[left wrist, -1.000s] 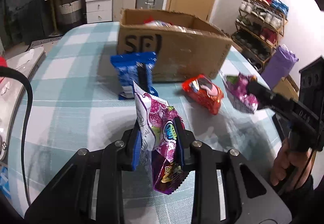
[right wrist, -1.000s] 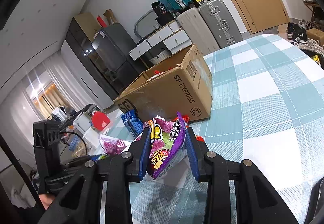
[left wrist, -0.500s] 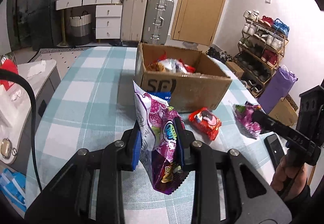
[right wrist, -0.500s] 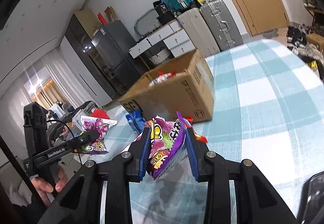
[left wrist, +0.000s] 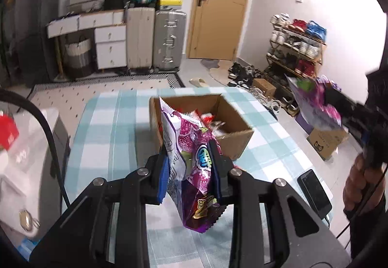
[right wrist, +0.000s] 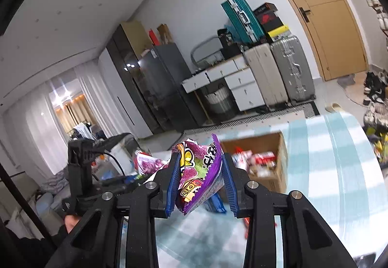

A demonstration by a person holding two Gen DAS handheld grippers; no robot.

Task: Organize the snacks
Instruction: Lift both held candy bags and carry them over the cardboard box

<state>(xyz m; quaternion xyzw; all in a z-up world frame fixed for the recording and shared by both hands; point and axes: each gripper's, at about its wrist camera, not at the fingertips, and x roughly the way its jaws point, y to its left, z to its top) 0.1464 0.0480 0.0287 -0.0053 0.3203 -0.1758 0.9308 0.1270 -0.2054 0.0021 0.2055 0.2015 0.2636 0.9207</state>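
Note:
My left gripper [left wrist: 189, 171] is shut on a purple candy bag [left wrist: 191, 161] and holds it high above the table, in front of the open cardboard box [left wrist: 232, 144], which has several snack packs inside. My right gripper [right wrist: 200, 185] is shut on a second purple candy bag [right wrist: 198, 171], also raised; that bag shows at the right of the left wrist view [left wrist: 315, 103]. The box [right wrist: 271, 146] lies ahead and below in the right wrist view. A blue snack pack [right wrist: 215, 202] and a bit of a red pack [right wrist: 246, 222] lie on the table under the right gripper.
The table has a blue-and-white checked cloth [left wrist: 109, 137]. A black phone [left wrist: 314, 193] lies near its right edge. A white appliance with a red item [left wrist: 14, 146] stands to the left. Suitcases, drawers and a shoe rack stand beyond the table.
Both grippers have risen well above the table with their bags. The box interior now shows from above in both views.

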